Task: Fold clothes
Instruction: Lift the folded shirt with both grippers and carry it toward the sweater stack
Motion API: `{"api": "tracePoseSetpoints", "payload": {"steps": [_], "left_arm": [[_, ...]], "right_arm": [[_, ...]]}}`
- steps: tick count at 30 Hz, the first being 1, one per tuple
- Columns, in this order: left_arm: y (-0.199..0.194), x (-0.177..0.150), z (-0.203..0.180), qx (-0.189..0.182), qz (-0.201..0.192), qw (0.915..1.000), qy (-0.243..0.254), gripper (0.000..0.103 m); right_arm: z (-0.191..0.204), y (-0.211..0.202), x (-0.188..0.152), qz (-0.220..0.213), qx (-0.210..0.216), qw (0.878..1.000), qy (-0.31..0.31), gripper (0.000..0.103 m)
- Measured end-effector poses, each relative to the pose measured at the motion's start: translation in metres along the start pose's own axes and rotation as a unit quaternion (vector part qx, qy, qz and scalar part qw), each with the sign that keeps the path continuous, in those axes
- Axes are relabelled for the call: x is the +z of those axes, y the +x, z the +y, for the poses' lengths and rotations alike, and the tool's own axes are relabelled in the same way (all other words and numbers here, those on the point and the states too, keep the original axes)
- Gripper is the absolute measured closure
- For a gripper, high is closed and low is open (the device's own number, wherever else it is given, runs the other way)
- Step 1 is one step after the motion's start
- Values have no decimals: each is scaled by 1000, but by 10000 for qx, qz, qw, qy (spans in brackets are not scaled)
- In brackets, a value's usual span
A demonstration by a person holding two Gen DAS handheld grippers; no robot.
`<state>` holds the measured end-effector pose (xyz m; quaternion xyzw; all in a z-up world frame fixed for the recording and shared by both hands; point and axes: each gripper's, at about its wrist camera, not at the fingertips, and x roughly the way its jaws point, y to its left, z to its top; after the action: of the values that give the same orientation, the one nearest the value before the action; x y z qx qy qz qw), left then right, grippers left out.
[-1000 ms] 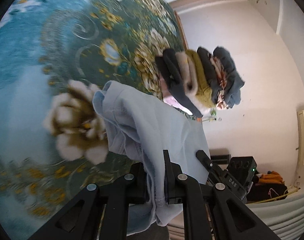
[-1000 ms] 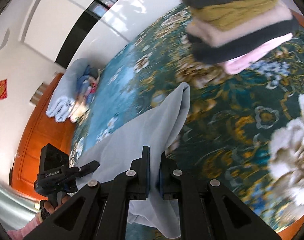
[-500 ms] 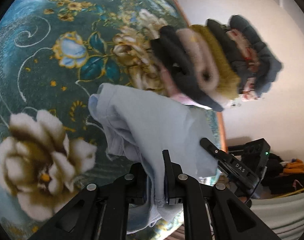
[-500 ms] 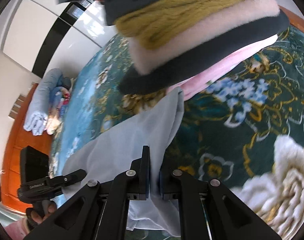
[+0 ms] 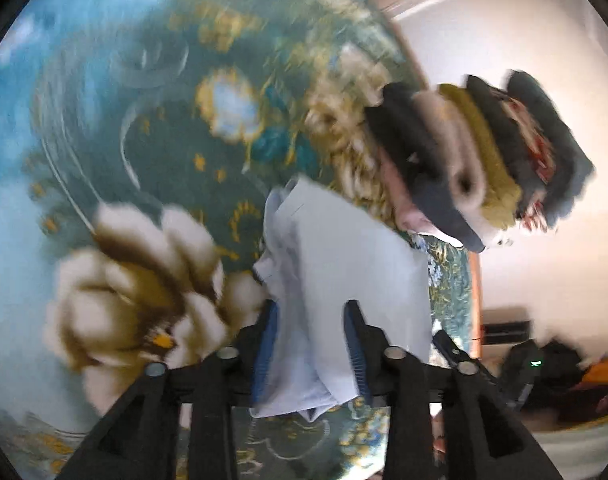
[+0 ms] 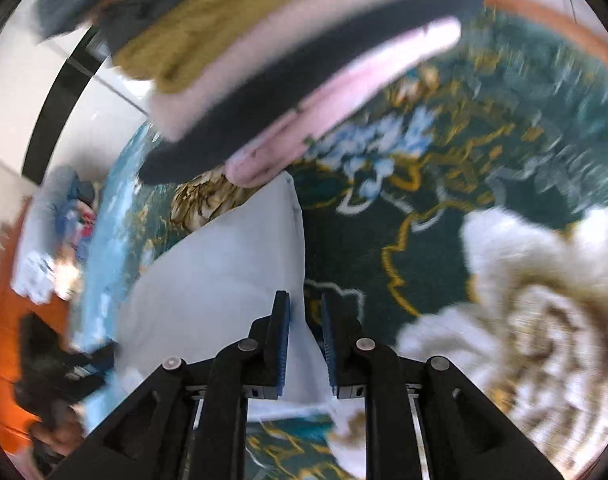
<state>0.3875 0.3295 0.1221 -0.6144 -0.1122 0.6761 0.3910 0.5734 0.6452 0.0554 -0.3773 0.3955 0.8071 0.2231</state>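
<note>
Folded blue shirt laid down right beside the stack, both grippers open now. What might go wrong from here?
1. The light blue shirt lies between the open left gripper fingers; withdrawing may snag and unfold it.
2. Same at the right gripper.
3. The tall stack of folded clothes sits very close; a bump could topple it.

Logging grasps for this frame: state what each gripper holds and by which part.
Nothing is clamped. The left gripper and right gripper both stand open, with the near edge of the folded light blue garment loose between their fingers.

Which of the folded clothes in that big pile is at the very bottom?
The pink garment: it lies on the floral bedspread, under the black one.
</note>
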Motion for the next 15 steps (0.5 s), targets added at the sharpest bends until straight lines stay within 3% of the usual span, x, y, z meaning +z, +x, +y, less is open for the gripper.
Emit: {"api": "tracePoseSetpoints", "payload": {"steps": [2, 6, 10, 13, 15], "left_arm": [[2, -8, -22, 163, 42, 9984, 534, 59], [31, -27, -63, 464, 478, 9858, 1540, 57], [63, -41, -60, 1037, 737, 9751, 1816, 56], [68, -43, -46, 1059, 779, 9793, 1536, 56], [62, -44, -47, 1047, 661, 9788, 1632, 56]], "right_arm": [[20, -6, -9, -50, -2, 9994, -354, 83], [59, 5, -22, 84, 218, 9962, -840, 73], [68, 36, -32, 428, 166, 9953, -853, 71], [56, 51, -38, 649, 88, 9968, -460, 71], [56, 44, -38, 562, 165, 9977, -344, 71]]}}
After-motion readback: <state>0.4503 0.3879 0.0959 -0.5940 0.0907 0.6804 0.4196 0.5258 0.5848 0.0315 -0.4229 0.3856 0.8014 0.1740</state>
